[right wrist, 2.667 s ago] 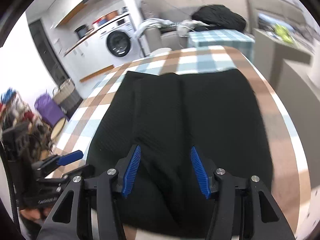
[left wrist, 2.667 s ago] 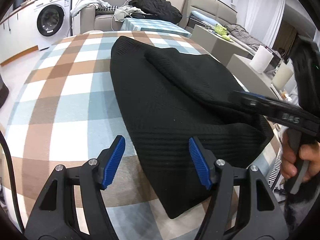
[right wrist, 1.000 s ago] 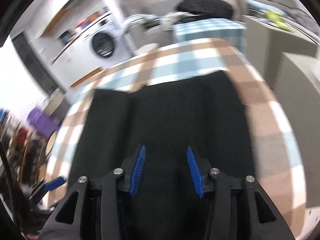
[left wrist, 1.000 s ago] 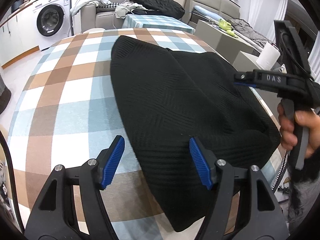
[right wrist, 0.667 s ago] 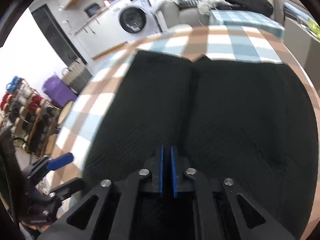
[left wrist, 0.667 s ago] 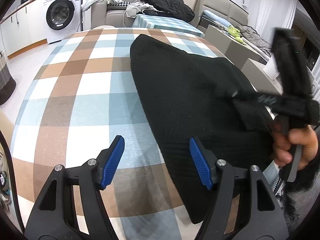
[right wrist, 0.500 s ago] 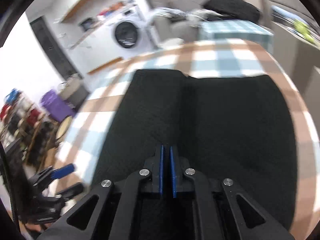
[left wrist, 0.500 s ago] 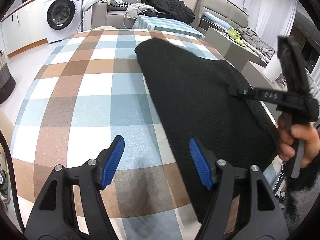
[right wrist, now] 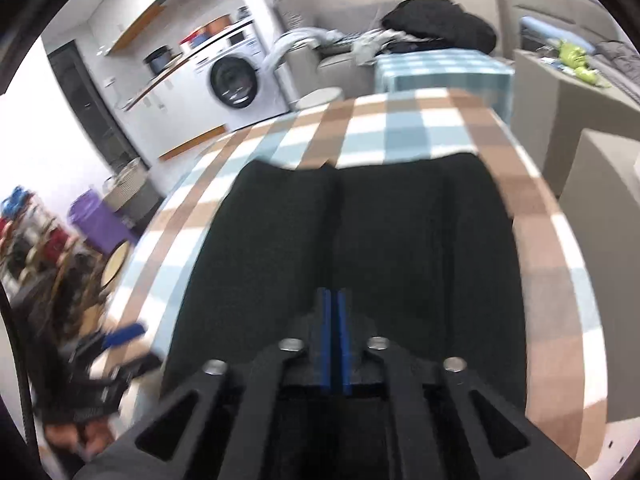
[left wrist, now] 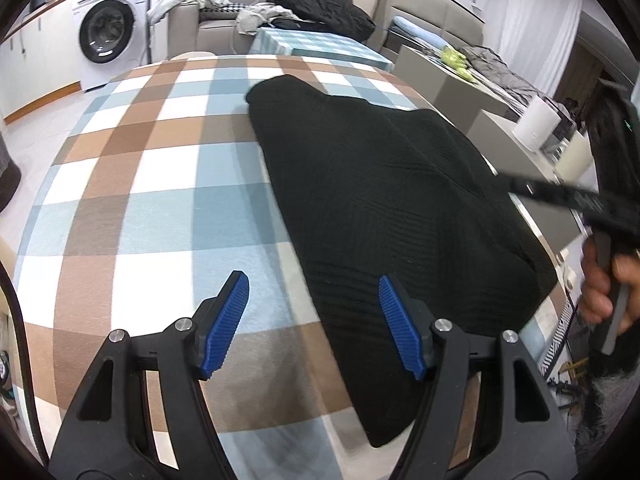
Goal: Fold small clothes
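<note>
A black knit garment (left wrist: 384, 200) lies spread on the right half of a table covered with a brown, blue and white checked cloth (left wrist: 152, 168). Its near corner hangs close to the table's front edge and its far end reaches past the middle of the table. In the right wrist view a crease runs lengthwise down the garment (right wrist: 360, 248), splitting it into two panels.

The left gripper (left wrist: 314, 322) hovers over the near part of the table with its jaws spread wide and nothing between them. Its left blue pad is above bare cloth; its right pad is above the garment's left edge.

The right gripper (right wrist: 335, 340) has its blue pads pressed almost together, pinching the near edge of the garment at the crease. From the left wrist view it reaches in from the right, blurred, with the person's hand (left wrist: 604, 280) on its handle.

Beyond the table stand a washing machine (left wrist: 106, 32), a sofa piled with clothes and a dark bundle (left wrist: 324, 8), and a smaller table with a checked cover (left wrist: 316, 46). To the right are grey blocks with a white roll (left wrist: 536, 124) on one. Nothing lies on the garment itself.
</note>
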`<move>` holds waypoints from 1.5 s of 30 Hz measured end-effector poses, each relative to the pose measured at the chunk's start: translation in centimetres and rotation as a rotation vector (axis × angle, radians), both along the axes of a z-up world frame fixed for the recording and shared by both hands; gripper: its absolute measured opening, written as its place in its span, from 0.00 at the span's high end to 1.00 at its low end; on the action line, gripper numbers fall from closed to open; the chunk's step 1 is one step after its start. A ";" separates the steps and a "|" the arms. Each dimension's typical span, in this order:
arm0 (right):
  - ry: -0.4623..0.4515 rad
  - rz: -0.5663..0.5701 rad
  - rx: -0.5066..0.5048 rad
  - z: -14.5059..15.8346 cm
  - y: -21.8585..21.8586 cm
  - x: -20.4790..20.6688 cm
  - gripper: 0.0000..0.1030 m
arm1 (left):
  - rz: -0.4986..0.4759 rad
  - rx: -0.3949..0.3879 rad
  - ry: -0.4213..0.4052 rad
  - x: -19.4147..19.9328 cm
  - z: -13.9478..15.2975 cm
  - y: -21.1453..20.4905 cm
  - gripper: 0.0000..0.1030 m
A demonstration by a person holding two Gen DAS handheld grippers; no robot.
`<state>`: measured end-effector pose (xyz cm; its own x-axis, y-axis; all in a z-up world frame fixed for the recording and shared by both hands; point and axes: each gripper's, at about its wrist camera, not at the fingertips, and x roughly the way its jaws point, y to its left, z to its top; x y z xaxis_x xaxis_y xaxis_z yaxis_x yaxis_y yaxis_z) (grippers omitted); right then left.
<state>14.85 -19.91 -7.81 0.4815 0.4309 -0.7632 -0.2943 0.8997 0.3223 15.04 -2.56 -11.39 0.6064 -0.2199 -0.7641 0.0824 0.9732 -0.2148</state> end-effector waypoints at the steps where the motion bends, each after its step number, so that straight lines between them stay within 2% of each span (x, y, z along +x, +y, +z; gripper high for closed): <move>1: 0.012 0.025 0.033 -0.1 -0.4 -1.3 0.68 | -0.016 0.000 0.002 -0.1 0.0 -0.5 0.36; 3: 0.050 0.097 0.096 -0.7 -0.8 -3.3 0.62 | -0.054 0.008 0.007 -0.3 -0.2 -1.5 0.36; 6: 0.071 0.195 0.073 -1.9 0.3 -6.2 0.60 | -0.083 0.010 0.021 -0.7 -0.8 -2.5 0.36; 9: 0.074 0.211 0.034 -3.3 0.8 -7.1 0.62 | -0.099 0.008 0.036 -0.9 -1.4 -2.9 0.36; 11: 0.074 0.213 -0.011 -4.0 1.2 -6.9 0.79 | -0.096 0.015 0.039 -1.0 -1.5 -3.0 0.36; 12: 0.074 0.222 0.012 -3.8 1.2 -6.8 0.94 | -0.094 0.016 0.038 -1.1 -1.4 -2.9 0.36; 15: 0.053 0.259 0.122 -1.9 0.2 -7.8 0.95 | -0.081 0.020 0.021 -1.6 -0.8 -2.5 0.36; 17: 0.086 0.242 0.134 -2.0 -0.6 -8.0 0.95 | -0.076 0.012 0.013 -1.9 -0.3 -2.2 0.34; 20: 0.182 0.196 0.032 -4.9 -0.7 -7.5 0.95 | -0.087 0.003 0.012 -2.1 -0.3 -2.4 0.32; 23: 0.199 0.180 0.024 -5.4 -0.5 -7.6 0.94 | -0.122 0.020 0.030 -2.4 -1.0 -3.6 0.32; 26: 0.148 0.184 0.022 -3.5 -1.4 -8.6 0.85 | -0.172 0.070 0.055 -2.9 -1.8 -4.9 0.32; 28: 0.118 0.122 0.019 -2.4 -2.9 -9.0 0.66 | -0.183 0.086 0.060 -3.1 -2.2 -5.4 0.32; 31: 0.131 -0.002 0.019 -2.8 -5.3 -8.7 0.65 | -0.180 0.070 0.061 -3.2 -2.2 -5.3 0.32; 35: 0.157 -0.040 0.115 -4.7 -5.7 -7.3 0.65 | -0.176 0.066 0.062 -3.1 -2.3 -5.2 0.32; 36: 0.157 -0.063 0.109 -5.1 -5.5 -7.0 0.69 | -0.174 0.065 0.063 -3.1 -2.3 -5.1 0.32; 37: 0.153 -0.064 0.093 -5.2 -5.1 -7.0 0.86 | -0.171 0.063 0.062 -3.1 -2.2 -5.1 0.32; 38: 0.138 -0.053 0.074 -4.8 -5.1 -7.1 0.91 | -0.169 0.064 0.061 -3.1 -2.1 -5.0 0.32; 41: 0.129 -0.045 0.076 -3.5 -6.1 -7.9 0.93 | -0.159 0.061 0.051 -3.0 -1.7 -4.6 0.32; 44: 0.190 -0.056 0.008 -4.8 -6.5 -7.6 0.93 | -0.156 0.052 0.053 -2.6 -1.8 -4.3 0.32; 45: 0.180 -0.058 0.017 -4.6 -6.5 -7.5 0.92 | -0.153 0.051 0.053 -2.5 -1.8 -4.1 0.32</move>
<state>7.32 -26.43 -12.37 0.3622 0.4202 -0.8320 -0.1785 0.9074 0.3806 12.54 -6.69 -13.19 0.5279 -0.2665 -0.8064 0.2199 0.9600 -0.1733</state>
